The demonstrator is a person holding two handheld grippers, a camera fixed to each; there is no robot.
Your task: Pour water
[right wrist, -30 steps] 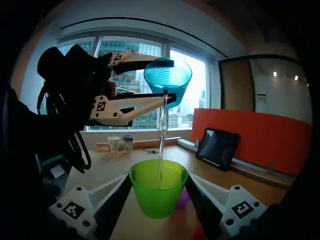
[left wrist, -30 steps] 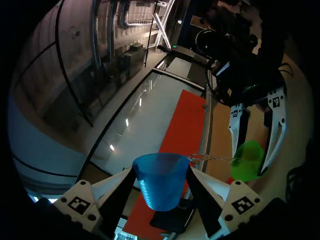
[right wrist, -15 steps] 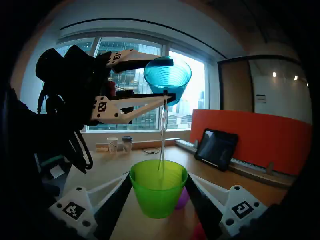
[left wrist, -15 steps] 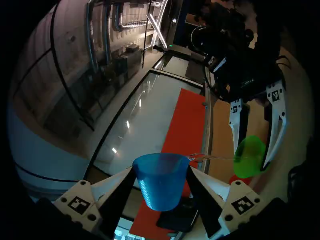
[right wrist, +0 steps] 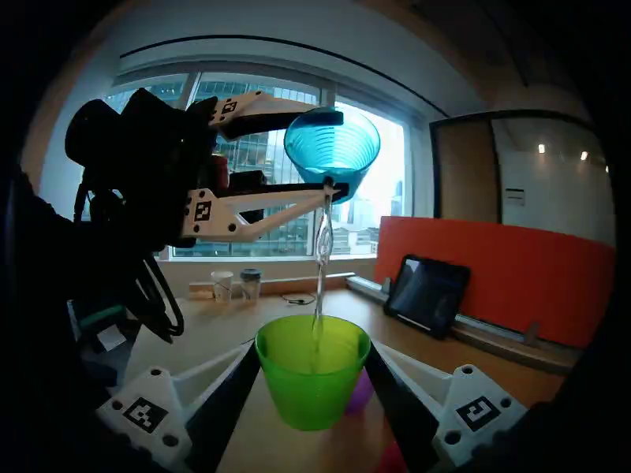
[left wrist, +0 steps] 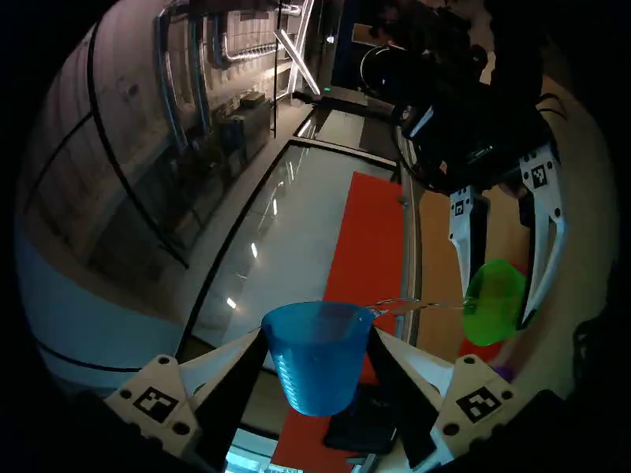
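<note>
Above upright green cup (right wrist: 313, 370), blue cup (right wrist: 331, 150) tilts sideways.

Tablet (right wrist: 427, 294) on desk (right wrist: 217, 325); orange partition (right wrist: 505, 272)

My left gripper (left wrist: 318, 334) pinches the blue cup (left wrist: 318, 359) between its jaws. The cup is see-through and ribbed, and it is tipped over so its lip points down. A thin stream of water (right wrist: 321, 260) falls from that lip into the green cup (right wrist: 312, 382), which stands upright between the jaws of my right gripper (right wrist: 312, 348), directly below.
</note>
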